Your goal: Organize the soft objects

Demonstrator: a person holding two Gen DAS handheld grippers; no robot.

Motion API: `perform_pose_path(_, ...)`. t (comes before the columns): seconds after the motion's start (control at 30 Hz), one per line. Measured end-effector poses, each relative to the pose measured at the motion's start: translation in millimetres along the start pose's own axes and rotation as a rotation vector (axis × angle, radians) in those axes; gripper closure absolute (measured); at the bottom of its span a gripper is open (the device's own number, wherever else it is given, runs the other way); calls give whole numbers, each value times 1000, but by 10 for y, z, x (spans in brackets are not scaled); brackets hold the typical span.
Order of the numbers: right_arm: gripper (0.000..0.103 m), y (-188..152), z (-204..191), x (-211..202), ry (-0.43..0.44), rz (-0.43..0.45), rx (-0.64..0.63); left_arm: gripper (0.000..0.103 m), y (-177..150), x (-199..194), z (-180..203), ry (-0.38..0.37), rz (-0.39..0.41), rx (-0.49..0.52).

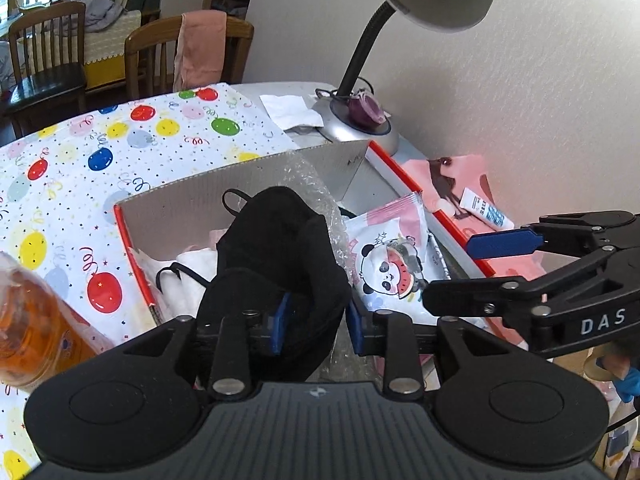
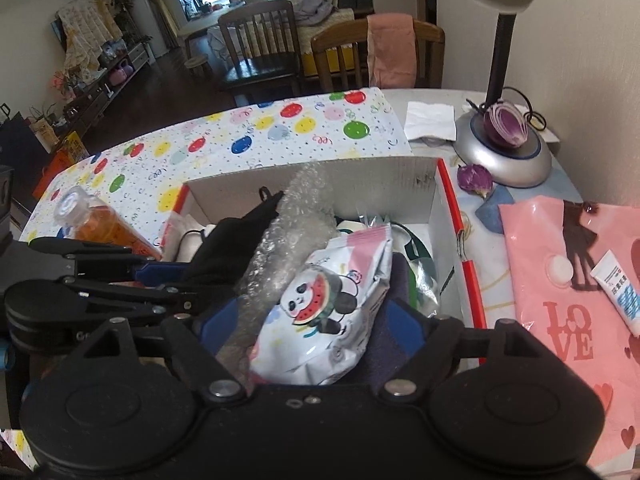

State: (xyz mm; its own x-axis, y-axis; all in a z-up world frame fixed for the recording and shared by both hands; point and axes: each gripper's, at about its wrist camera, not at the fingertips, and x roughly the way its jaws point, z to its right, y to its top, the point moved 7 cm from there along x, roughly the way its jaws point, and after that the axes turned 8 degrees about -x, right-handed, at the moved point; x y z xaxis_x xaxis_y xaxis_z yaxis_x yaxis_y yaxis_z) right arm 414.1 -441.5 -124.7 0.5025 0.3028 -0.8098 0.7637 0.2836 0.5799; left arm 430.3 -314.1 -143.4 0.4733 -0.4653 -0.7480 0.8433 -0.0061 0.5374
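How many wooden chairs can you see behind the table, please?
2: one chair farther back by the dining table, one chair nearer, with a pink cloth draped over its back. Others may be hidden.

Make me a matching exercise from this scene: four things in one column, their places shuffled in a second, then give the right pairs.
Things:
1. black cloth
2. panda packet
3. halved onion
4. white tube

Places:
A. on the lamp base
B. on the pink LOVE bag
C. between the left tool's blue pads, over the cardboard box
D. in the box, between the right tool's wide-apart fingers

Pairs: 1-C, 2-D, 3-A, 4-B
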Motion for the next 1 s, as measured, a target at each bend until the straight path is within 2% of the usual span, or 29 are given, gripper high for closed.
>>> perform_pose_path(0.03,20,-3,-13,-34,-2,7,-4,71,-1,-24,-2,-2,3,-2)
perform_pose_path(0.1,19,-5,-43,-108,-8,22,-9,44,-6,-82,4,-7,14,2)
perform_pose_path(0.13,19,-5,-57,-144,-8,32,-9,25,-10,-114,13,-11,20,7)
perform_pose_path(0.4,16,-4,-241,-486,2,134,12,23,-24,-528,59,-31,116,33)
perform_pose_path(0.57,12,-17,-445,-675,12,221,33,23,-64,-851,28,-12,178,60)
perform_pose_path(0.73,7,-41,-702,-852,-20,314,29,23,-160,-1204,-35,4,237,89)
perform_pose_path(0.9,1,-92,-947,-1013,-44,401,37,18,-290,-1521,-143,56,298,101)
perform_pose_path(1.0,0,-147,-1086,-1073,-47,432,49,18,-387,-1688,-204,52,316,103)
